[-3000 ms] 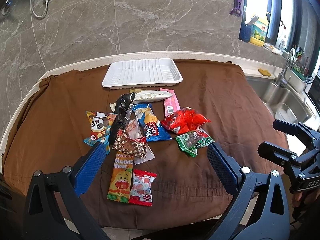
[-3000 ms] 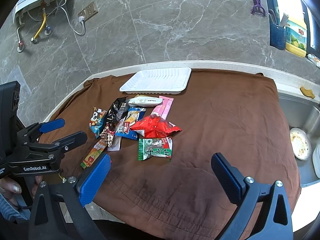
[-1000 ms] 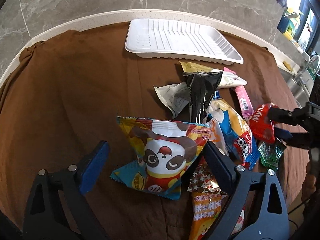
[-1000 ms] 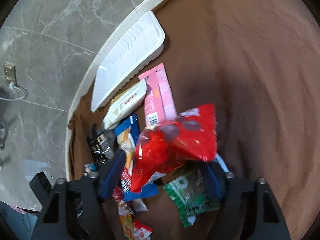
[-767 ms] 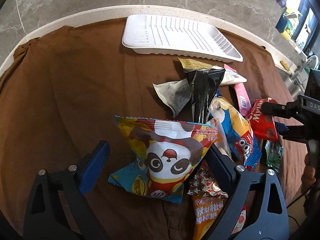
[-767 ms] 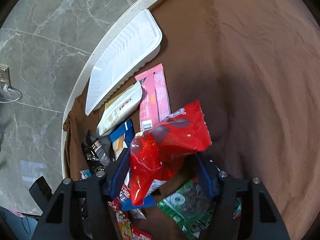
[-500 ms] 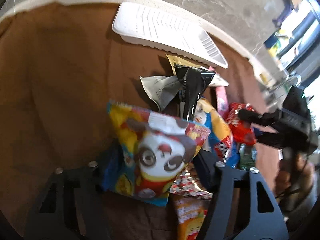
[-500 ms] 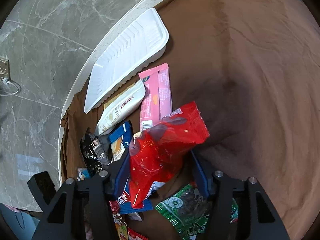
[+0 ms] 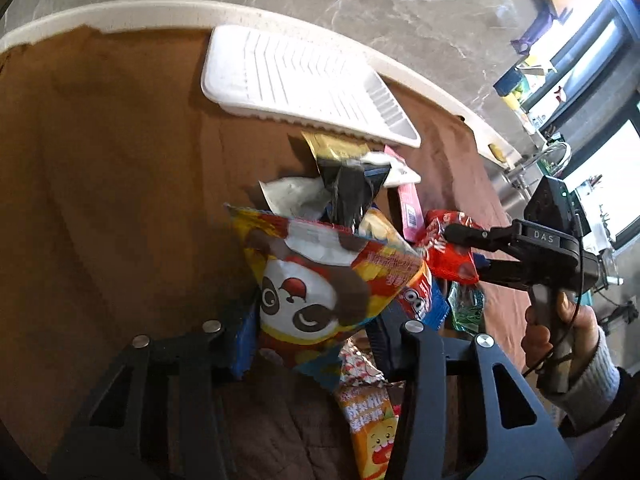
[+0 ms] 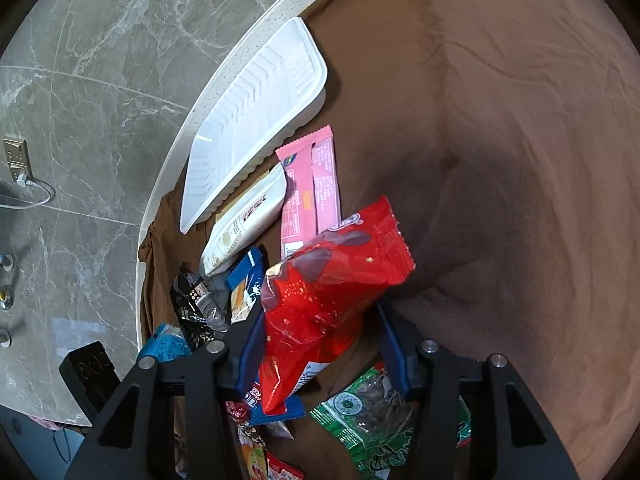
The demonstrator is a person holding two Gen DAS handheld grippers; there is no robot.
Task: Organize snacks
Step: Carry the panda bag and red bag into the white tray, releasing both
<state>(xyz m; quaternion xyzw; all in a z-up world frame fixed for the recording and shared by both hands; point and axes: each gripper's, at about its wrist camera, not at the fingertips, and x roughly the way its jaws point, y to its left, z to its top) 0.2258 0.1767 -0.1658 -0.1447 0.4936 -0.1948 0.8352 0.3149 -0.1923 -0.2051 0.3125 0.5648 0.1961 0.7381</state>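
Note:
My left gripper (image 9: 316, 334) is shut on a panda snack bag (image 9: 316, 280) and holds it lifted over the snack pile. My right gripper (image 10: 320, 344) is shut on a red snack bag (image 10: 328, 292), raised above the brown cloth; it also shows in the left wrist view (image 9: 452, 258). An empty white tray (image 9: 304, 84) lies at the back of the cloth, also in the right wrist view (image 10: 256, 116). Below lie a pink bar (image 10: 310, 192), a white packet (image 10: 244, 220), a black packet (image 9: 350, 192), a blue packet (image 10: 246, 284) and a green packet (image 10: 372, 416).
A brown cloth (image 10: 500, 160) covers the counter, with a white counter rim (image 9: 120, 14) and grey marble wall behind. A sink and tap (image 9: 532, 164) are at the right. An orange packet (image 9: 372, 428) lies near my left gripper.
Both grippers closed on their bags and lifted them: the left on the panda bag, the right on the red bag. The left view has swung toward the tray.

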